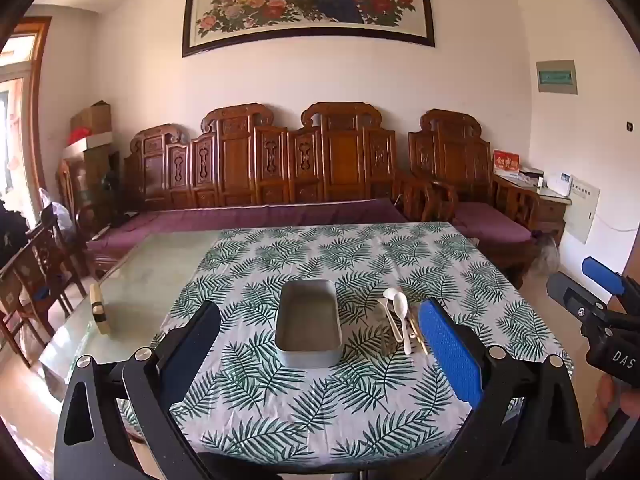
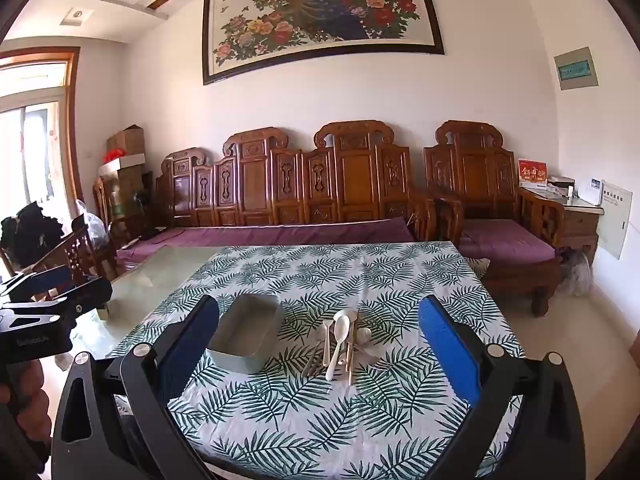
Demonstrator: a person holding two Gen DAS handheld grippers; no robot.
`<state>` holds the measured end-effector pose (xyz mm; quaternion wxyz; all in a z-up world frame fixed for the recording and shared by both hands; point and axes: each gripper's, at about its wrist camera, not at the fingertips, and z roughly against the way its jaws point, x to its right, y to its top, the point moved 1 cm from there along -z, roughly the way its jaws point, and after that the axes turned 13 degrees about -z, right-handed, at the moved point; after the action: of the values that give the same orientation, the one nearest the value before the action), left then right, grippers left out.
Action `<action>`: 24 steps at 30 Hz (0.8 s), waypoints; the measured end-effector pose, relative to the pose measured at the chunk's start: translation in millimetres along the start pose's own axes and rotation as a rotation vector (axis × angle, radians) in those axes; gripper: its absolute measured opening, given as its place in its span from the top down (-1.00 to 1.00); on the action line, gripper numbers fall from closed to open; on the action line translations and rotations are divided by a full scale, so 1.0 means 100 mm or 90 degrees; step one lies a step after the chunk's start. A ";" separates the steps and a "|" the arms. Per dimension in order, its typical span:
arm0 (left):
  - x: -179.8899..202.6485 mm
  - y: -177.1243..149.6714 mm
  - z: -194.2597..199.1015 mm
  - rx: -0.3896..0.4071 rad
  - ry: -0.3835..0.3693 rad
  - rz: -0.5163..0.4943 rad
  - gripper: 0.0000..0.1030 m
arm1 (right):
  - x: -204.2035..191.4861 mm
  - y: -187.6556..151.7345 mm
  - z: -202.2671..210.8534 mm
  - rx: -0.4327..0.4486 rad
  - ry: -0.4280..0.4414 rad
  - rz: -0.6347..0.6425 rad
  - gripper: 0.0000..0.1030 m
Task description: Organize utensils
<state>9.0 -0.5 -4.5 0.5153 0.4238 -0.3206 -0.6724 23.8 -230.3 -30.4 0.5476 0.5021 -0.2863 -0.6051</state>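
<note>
Counter (image 1: 132, 292): glass-topped, its right part covered by a white cloth printed with green fern leaves (image 1: 360, 256).

Item 1. Grey rectangular metal tray with rounded corners (image 1: 309, 322), empty, on the cloth near its middle, long side running away from the cameras.

Item 2. Heap of loose utensils (image 1: 396, 322), on the cloth just beside the tray's right side, not touching it as far as can be told. Contents visible: cream plastic spoons (image 2: 338, 340), bowls pointing away; metal forks (image 2: 314, 362), tines toward the cameras; light wooden chopsticks (image 2: 350, 354). Pieces overlap; the count cannot be told.

Item 3. Small cream-and-black block (image 1: 98, 308), upright on the bare glass, well left of the tray.

Item 4. Left tool (image 1: 320, 332), black frame with blue pads: jaws spread wide, nothing between them, above the near cloth; the tray lies framed between its fingers.

Item 5. Right tool (image 2: 319, 334), same make: jaws spread wide, holding nothing, above the cloth facing the utensil heap.

Background: carved brown wooden sofa with purple cushions (image 1: 256, 216); framed peacock-and-peony painting (image 1: 308, 0) on the white wall.
</note>
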 end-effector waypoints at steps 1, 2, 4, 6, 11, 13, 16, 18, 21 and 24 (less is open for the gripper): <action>0.00 0.00 0.00 0.000 -0.001 0.001 -0.87 | 0.00 0.00 0.00 0.000 0.000 0.000 -0.95; 0.00 0.00 0.00 0.001 -0.002 0.001 -0.87 | 0.00 0.00 0.00 0.000 0.000 0.000 -0.95; 0.00 0.00 0.00 -0.001 -0.003 0.003 -0.87 | 0.00 0.00 0.00 -0.002 0.000 -0.001 -0.95; 0.00 0.00 0.00 0.000 -0.003 0.005 -0.87 | 0.01 0.00 0.00 -0.002 0.000 -0.001 -0.95; 0.00 -0.02 0.02 0.001 -0.004 0.006 -0.87 | 0.01 0.00 0.00 -0.003 0.000 -0.002 -0.95; 0.01 -0.02 0.03 0.002 -0.004 0.005 -0.87 | 0.01 0.00 -0.01 -0.002 0.000 -0.002 -0.95; 0.03 0.01 0.00 0.001 -0.006 0.007 -0.87 | 0.01 0.00 0.00 -0.001 0.001 -0.002 -0.95; 0.04 0.00 0.00 0.001 -0.005 0.007 -0.87 | 0.01 0.00 0.00 -0.001 0.001 -0.003 -0.95; 0.04 0.00 0.00 0.002 -0.005 0.008 -0.87 | 0.02 0.00 0.00 -0.001 0.001 -0.003 -0.95; 0.04 0.00 0.00 0.002 -0.005 0.008 -0.87 | 0.02 0.00 0.00 -0.002 0.002 -0.002 -0.95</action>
<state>8.4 -4.0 -4.8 0.5173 0.4199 -0.3264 -0.6705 24.4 -232.1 -30.7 0.5475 0.5027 -0.2838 -0.6058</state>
